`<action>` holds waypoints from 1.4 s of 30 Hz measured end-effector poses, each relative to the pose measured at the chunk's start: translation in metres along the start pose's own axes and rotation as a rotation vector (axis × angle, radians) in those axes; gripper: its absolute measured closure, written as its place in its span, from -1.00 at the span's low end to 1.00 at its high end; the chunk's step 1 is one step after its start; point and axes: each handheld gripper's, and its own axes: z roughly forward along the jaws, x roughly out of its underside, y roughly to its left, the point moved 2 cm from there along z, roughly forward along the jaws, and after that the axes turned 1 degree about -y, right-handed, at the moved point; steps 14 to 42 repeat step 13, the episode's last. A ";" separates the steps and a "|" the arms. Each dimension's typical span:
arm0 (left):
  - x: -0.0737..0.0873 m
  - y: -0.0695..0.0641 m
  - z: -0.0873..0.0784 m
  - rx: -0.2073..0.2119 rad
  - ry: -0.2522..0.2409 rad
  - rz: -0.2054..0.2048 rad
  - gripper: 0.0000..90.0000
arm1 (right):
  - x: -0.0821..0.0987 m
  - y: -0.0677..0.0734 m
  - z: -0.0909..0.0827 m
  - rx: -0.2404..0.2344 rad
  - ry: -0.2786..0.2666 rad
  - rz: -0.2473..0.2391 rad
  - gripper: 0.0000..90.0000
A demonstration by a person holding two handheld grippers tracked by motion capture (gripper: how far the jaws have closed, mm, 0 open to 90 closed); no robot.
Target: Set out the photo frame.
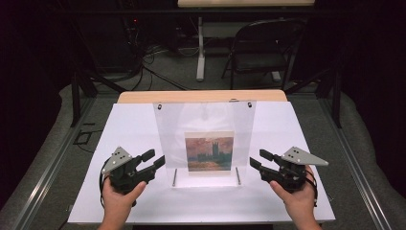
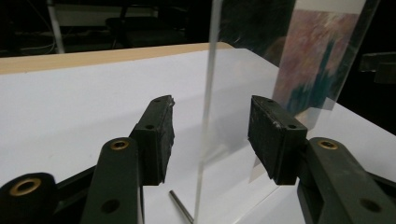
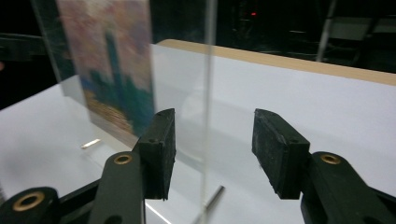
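While both hands were down at the bottom of the high view, the clear acrylic stand (image 1: 205, 125) stood upright mid-frame on the white table (image 1: 129, 129), with a painting print (image 1: 209, 151) of a towered building at sunset in its lower half. Left gripper (image 1: 156, 160) sat lower left, right gripper (image 1: 258, 159) lower right, each aimed inward at a side edge of the panel. Both had their jaws spread wide, and in each gripper view the panel's thin edge ran between the pads without touching either one. Two little metal pins (image 1: 174, 177) lay at the base.
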 end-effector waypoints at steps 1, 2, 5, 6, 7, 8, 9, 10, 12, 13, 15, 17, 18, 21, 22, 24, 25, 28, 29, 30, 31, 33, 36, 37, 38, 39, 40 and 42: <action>0.003 0.003 0.000 -0.010 0.001 0.001 0.10 | 0.005 -0.004 -0.002 0.024 -0.007 0.002 0.08; 0.009 0.007 0.001 -0.034 0.006 -0.002 0.08 | 0.008 -0.007 -0.002 0.033 -0.005 0.000 0.07; 0.022 0.020 0.004 -0.060 0.015 -0.024 0.06 | 0.021 -0.019 -0.001 0.071 0.005 0.025 0.03; 0.026 0.023 0.006 -0.064 0.021 -0.032 0.05 | 0.026 -0.022 0.000 0.086 0.010 0.020 0.02; 0.029 0.027 0.007 -0.076 0.025 -0.030 0.03 | 0.031 -0.024 0.002 0.100 0.020 0.018 0.00; 0.032 0.031 0.008 -0.097 0.026 -0.014 0.02 | 0.036 -0.026 0.004 0.112 0.030 0.012 -0.01; 0.035 0.034 0.009 -0.118 0.025 -0.005 0.01 | 0.041 -0.028 0.007 0.118 0.038 0.006 -0.01; 0.038 0.038 0.010 -0.124 0.026 -0.013 -0.02 | 0.046 -0.029 0.009 0.121 0.054 -0.003 -0.01; 0.045 0.047 0.012 -0.107 0.033 -0.051 -0.03 | 0.054 -0.032 0.014 0.126 0.070 -0.013 0.00; 0.048 0.050 0.013 -0.112 0.038 -0.061 -0.04 | 0.058 -0.035 0.017 0.121 0.078 -0.010 0.01; 0.048 0.050 0.013 -0.112 0.038 -0.061 -0.04 | 0.058 -0.035 0.017 0.121 0.078 -0.010 0.01; 0.048 0.050 0.013 -0.112 0.038 -0.061 -0.04 | 0.058 -0.035 0.017 0.121 0.078 -0.010 0.01; 0.048 0.050 0.013 -0.112 0.038 -0.061 -0.04 | 0.058 -0.035 0.017 0.121 0.078 -0.010 0.01; 0.048 0.050 0.013 -0.112 0.038 -0.061 -0.04 | 0.058 -0.035 0.017 0.121 0.078 -0.010 0.01; 0.048 0.050 0.013 -0.112 0.038 -0.061 -0.04 | 0.058 -0.035 0.017 0.121 0.078 -0.010 0.01; 0.048 0.050 0.013 -0.112 0.038 -0.061 -0.04 | 0.058 -0.035 0.017 0.121 0.078 -0.010 0.01; 0.048 0.050 0.013 -0.112 0.038 -0.061 -0.04 | 0.058 -0.035 0.017 0.121 0.078 -0.010 0.01; 0.048 0.050 0.013 -0.112 0.038 -0.061 -0.04 | 0.058 -0.035 0.017 0.121 0.078 -0.010 0.01; 0.048 0.050 0.013 -0.112 0.038 -0.061 -0.04 | 0.058 -0.035 0.017 0.121 0.078 -0.010 0.01; 0.048 0.050 0.013 -0.112 0.038 -0.061 -0.04 | 0.058 -0.035 0.017 0.121 0.078 -0.010 0.01; 0.048 0.050 0.013 -0.112 0.038 -0.061 -0.04 | 0.058 -0.035 0.017 0.121 0.078 -0.010 0.01; 0.048 0.050 0.013 -0.112 0.038 -0.061 -0.04 | 0.058 -0.035 0.017 0.121 0.078 -0.010 0.01; 0.048 0.050 0.013 -0.112 0.038 -0.061 -0.04 | 0.058 -0.035 0.017 0.121 0.078 -0.010 0.01; 0.048 0.050 0.013 -0.112 0.038 -0.061 -0.04 | 0.058 -0.035 0.017 0.121 0.078 -0.010 0.01; 0.048 0.050 0.013 -0.112 0.038 -0.061 -0.04 | 0.058 -0.035 0.017 0.121 0.078 -0.010 0.01; 0.048 0.050 0.013 -0.112 0.038 -0.061 -0.04 | 0.058 -0.035 0.017 0.121 0.078 -0.010 0.01; 0.048 0.050 0.013 -0.112 0.038 -0.061 -0.04 | 0.058 -0.035 0.017 0.121 0.078 -0.010 0.01; 0.048 0.050 0.013 -0.112 0.038 -0.061 -0.04 | 0.058 -0.035 0.017 0.121 0.078 -0.010 0.01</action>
